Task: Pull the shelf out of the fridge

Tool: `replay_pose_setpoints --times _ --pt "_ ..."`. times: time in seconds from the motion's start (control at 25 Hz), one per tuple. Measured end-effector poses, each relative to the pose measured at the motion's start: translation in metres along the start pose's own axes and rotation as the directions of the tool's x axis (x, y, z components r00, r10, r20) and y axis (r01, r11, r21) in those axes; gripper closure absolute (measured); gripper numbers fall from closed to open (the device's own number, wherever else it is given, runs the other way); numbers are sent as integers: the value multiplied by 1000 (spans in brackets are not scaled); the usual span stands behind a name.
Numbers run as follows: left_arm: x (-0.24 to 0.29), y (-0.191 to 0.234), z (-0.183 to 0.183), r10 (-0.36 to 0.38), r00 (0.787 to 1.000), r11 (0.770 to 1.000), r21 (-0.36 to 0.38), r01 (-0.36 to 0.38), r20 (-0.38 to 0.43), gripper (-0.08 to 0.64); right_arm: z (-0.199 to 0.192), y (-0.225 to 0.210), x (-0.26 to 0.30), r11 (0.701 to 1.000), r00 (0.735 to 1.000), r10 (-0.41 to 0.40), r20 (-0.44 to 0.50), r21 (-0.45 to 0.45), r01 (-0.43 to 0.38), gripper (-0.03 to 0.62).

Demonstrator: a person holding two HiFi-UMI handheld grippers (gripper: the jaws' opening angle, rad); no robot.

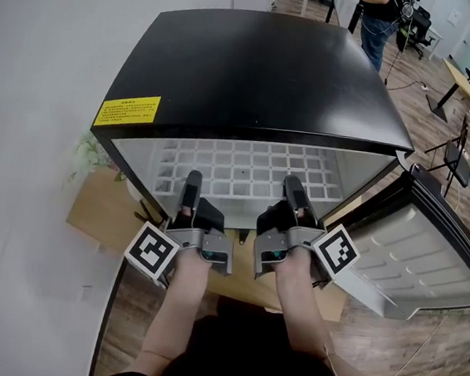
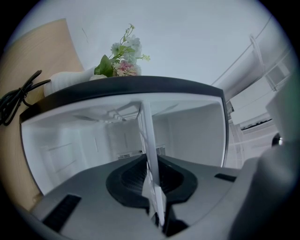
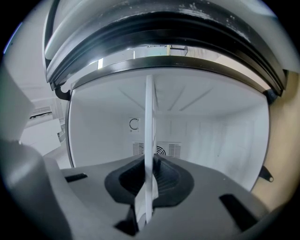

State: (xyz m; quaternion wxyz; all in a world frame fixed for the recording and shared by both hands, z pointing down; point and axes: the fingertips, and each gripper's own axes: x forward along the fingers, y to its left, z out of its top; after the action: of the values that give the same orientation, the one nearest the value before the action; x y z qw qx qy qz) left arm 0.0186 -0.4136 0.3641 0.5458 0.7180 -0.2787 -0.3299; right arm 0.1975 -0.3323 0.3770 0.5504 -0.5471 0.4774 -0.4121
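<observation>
A small black fridge (image 1: 256, 68) stands below me with its door (image 1: 428, 253) swung open to the right. Its white grid shelf (image 1: 245, 167) shows at the open front. My left gripper (image 1: 191, 188) is shut on the shelf's front edge at the left, and my right gripper (image 1: 294, 193) is shut on it at the right. In the left gripper view the shelf (image 2: 147, 140) runs edge-on as a thin white plate between the jaws of the left gripper (image 2: 152, 187). The right gripper view shows the same shelf (image 3: 149, 131) pinched in the right gripper (image 3: 147, 187), with the white fridge interior behind.
A yellow label (image 1: 127, 111) sits on the fridge top's front left. The fridge rests on a wooden board (image 1: 99, 206) by a white wall, with flowers (image 2: 123, 56) and a black cable (image 2: 14, 101) beside it. A person (image 1: 377, 23), desks and chairs are at the back right.
</observation>
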Motion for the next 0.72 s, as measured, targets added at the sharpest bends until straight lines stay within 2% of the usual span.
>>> replay_pose_setpoints --times 0.72 --pt "-14 -2 -3 -4 1000 1000 5 4 -7 522 -3 0 -14 1000 1000 -4 14 -2 4 580"
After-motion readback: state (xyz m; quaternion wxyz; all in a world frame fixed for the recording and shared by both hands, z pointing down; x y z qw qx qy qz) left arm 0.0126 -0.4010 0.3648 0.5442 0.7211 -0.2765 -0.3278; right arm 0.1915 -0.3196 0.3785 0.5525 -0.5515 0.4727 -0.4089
